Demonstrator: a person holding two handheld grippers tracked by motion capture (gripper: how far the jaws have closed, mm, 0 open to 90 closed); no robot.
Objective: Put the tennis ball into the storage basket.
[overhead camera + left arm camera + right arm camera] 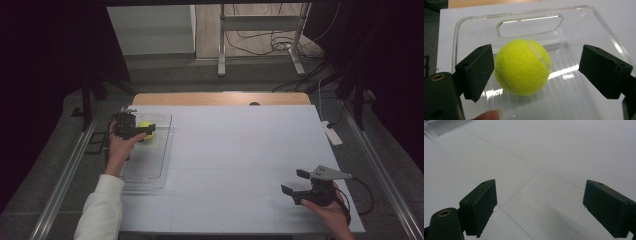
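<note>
A yellow-green tennis ball (pixel 146 129) (pixel 522 67) lies in a clear plastic tray (pixel 150 167) (pixel 529 15) at the left of the white table. My left gripper (pixel 145 131) (pixel 537 56) is held over the tray with the ball between its jaws. It is open: the left jaw sits right beside the ball and the right jaw stands well clear of it. A fingertip shows at the bottom of the left gripper view. Near the table's front right, my right gripper (pixel 292 181) (pixel 540 192) stands open over bare table with nothing between its jaws.
The white table top (pixel 240 150) has a wooden strip (pixel 220 98) along its far edge. A white power strip (pixel 332 135) lies off the right edge. Metal frame legs (pixel 221 50) and cables stand on the floor beyond, with rails along both sides.
</note>
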